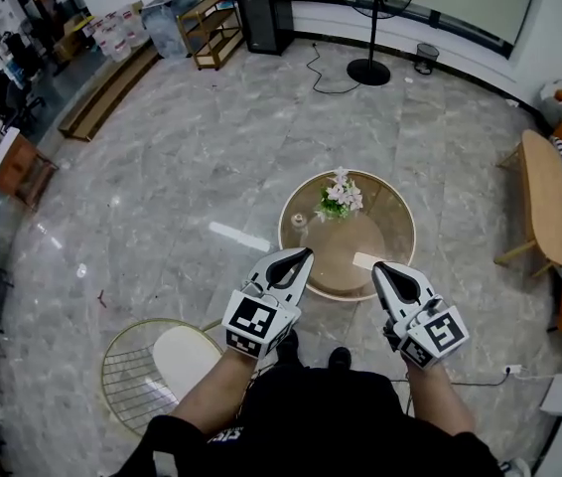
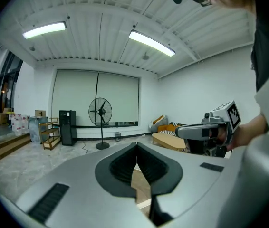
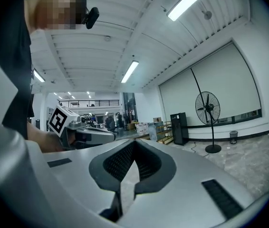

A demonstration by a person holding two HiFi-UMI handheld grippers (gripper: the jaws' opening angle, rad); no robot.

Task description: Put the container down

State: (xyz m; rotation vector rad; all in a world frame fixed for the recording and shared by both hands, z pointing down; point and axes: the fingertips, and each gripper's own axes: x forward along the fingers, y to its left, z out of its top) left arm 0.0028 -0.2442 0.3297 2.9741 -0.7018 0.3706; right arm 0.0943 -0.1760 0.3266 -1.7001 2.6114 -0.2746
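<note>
So left claw and right claw are both pinched together (nothing held); flower vase sits on bench at 12 o'clock, apart.

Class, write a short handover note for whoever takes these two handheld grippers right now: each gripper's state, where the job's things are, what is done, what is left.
Left gripper: shut, nothing between its jaws, held above the near edge of the round table.
Right gripper: shut, empty, level beside the left.
Things: a flower pot stands upright on the table's far side, apart from both grippers.
Done: neither gripper holds anything, so if that pot is the container, it looks already put down.
Left: probably nothing but to draw back; check which item was meant.
</note>
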